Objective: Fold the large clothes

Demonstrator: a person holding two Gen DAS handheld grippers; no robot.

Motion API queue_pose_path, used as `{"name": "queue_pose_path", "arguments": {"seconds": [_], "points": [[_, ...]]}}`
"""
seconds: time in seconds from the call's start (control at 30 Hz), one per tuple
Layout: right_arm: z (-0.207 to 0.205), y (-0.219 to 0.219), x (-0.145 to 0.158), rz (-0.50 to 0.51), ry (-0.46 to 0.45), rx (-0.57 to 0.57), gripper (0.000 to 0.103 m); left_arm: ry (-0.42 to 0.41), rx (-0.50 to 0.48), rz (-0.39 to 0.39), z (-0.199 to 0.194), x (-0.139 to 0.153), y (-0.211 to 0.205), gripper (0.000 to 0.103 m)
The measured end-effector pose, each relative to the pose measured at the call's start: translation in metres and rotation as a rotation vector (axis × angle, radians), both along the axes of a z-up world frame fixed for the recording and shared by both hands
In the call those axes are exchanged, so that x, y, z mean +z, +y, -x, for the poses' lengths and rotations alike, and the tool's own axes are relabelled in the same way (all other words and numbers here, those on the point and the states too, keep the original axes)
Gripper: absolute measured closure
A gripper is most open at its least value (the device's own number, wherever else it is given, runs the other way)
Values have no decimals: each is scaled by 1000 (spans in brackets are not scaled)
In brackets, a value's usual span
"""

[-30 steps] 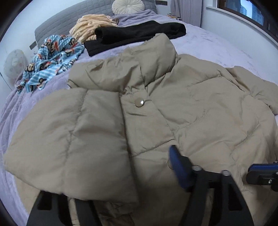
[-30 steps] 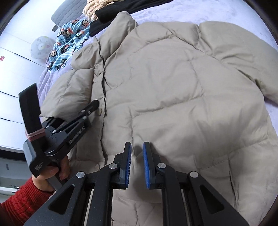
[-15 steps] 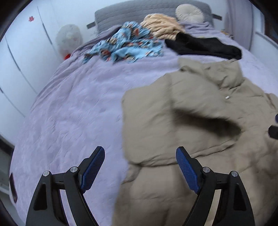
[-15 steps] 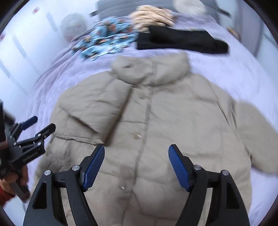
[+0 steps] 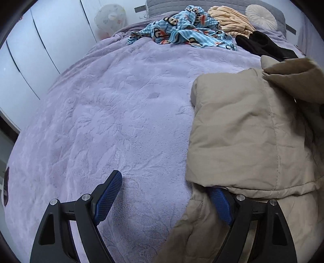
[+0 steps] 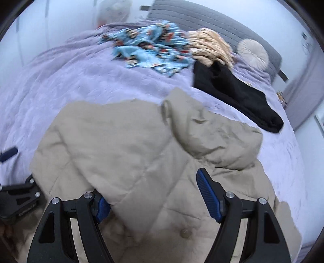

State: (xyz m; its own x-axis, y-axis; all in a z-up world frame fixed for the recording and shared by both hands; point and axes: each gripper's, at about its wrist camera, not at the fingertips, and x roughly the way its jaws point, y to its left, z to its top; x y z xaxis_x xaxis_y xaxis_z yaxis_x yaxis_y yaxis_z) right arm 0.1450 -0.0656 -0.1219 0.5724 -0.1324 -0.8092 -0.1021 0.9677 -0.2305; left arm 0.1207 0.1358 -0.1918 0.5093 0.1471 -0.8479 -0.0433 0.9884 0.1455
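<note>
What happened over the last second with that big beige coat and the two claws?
The right claw, shut a second ago, has opened wide. The left claw is open too and has shifted to the puffer jacket's left edge. The jacket's right sleeve now lies folded over its front. The other clothes by the headboard stayed put.

both claws (right claw (image 6: 157, 199), left claw (image 5: 165, 197)) now wide apart, right sleeve (image 6: 218, 137) across jacket (image 6: 125, 145)
</note>
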Motion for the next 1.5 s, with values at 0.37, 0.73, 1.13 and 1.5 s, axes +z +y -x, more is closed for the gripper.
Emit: {"name": "queue_pose_path", "arguments": {"seconds": [0.37,0.73,1.13,1.5], "points": [[67,-190,-38,-475,152,-572,24,66,-88,6,9,11,3,18],[54,-159,4,-448,80,-293,84,-77,-206,94,-48,62,-29,18],[7,-188,-64,-376,155,-232,103,24,-184,134,-88,-15,-57,17],[71,-196,-52,-299,166,-249,100,44,-262,66,-50,-6,-39,17]]}}
